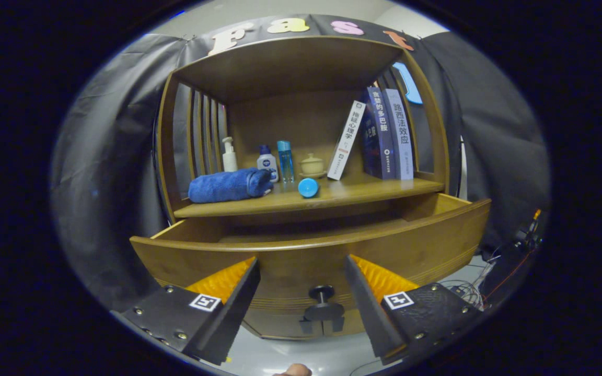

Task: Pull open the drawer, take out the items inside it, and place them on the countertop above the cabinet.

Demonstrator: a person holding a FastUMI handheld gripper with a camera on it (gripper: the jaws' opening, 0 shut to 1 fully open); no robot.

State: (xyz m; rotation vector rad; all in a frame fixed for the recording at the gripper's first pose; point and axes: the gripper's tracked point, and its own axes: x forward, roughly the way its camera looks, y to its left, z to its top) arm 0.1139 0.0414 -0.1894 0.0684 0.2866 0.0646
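Our gripper (301, 271) hangs with fingers apart before the drawer (311, 250), gripping nothing. The knob (322, 292) sits between them; the drawer stands pulled out, likely for reaching in.

Dim booth light from above, shadow inside my open drawer (301, 230), strong fisheye bending at edges, centre sharp, my gripper (301, 290) fingers spread.

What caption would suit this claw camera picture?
Open claw facing a pulled-out wooden drawer, its knob between the fingers.
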